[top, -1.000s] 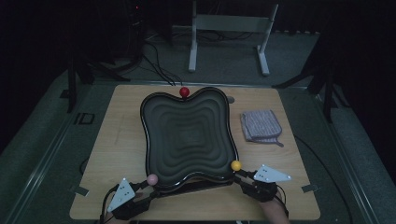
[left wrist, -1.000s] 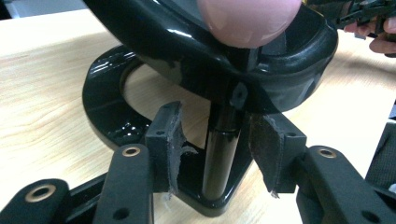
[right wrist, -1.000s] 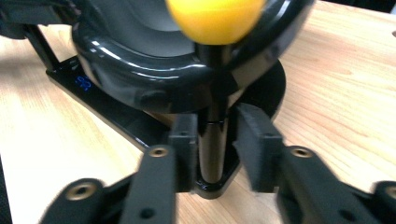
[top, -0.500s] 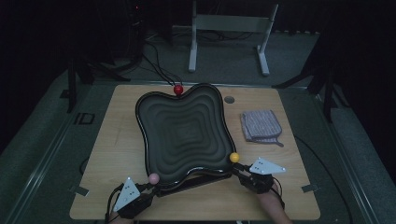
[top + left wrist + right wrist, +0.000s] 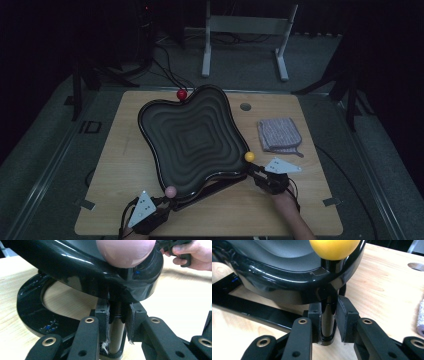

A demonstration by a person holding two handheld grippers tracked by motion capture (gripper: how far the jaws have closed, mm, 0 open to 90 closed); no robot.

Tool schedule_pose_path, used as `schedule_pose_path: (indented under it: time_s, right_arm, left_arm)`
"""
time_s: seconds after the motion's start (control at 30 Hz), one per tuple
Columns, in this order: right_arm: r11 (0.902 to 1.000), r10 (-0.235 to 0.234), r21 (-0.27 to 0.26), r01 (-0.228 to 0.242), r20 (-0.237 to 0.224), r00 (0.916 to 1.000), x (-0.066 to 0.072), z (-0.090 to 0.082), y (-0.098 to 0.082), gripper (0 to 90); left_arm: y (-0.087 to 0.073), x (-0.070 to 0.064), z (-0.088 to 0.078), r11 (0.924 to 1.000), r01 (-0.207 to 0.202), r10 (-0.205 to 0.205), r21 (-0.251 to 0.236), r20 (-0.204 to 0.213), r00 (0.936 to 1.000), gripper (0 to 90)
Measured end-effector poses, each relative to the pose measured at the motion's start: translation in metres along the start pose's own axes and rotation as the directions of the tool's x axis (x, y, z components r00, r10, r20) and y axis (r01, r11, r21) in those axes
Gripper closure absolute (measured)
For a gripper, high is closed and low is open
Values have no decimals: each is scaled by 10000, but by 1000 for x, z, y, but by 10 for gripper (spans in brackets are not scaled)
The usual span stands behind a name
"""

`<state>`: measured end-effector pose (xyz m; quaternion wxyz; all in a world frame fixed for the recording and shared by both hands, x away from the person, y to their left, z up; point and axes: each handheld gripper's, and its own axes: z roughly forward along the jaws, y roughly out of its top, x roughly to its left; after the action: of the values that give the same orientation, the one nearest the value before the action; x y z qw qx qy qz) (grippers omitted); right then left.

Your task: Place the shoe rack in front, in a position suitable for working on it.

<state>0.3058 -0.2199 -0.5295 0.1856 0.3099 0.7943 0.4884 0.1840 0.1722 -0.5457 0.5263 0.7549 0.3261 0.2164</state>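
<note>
Black claws clamp the tray's near corner posts.

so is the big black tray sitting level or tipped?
Tipped. The tray slopes on its base: the right gripper and left gripper each clamp a corner post under a ball.

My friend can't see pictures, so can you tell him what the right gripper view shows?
The right gripper has its two black jaws shut on a thin black post topped by a yellow ball. Just behind it is the shiny black wavy tray, standing on a light wooden table.
</note>
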Motion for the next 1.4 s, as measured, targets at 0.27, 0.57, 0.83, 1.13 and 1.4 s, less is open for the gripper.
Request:
schedule_pose_path:
  time_s: [0.27,0.57,0.83,1.13,1.4]
  right_arm:
    - [10000,-39,-79,39,69,10000,-9,13,5,747]
    - [9997,235,82,-236,192,9995,-25,2,3,601]
    - [9953,852,315,-911,1537,9844,-62,-10,8,382]
    - [9821,1884,-345,-1853,1999,9615,-85,-21,14,293]
    - [9774,2105,-739,-1982,2484,9455,-105,-19,27,269]
  left_arm:
    - [1,-3,5,10000,11,-11,-30,63,10000,747]
    - [1,-4,5,9999,-78,78,-80,-1,10000,749]
    - [-1,-5,5,9997,-99,98,-203,-46,9999,749]
    - [-2,-4,4,9996,-29,28,-278,-42,10000,748]
    - [-2,-3,3,9997,-30,29,-239,-64,10000,748]
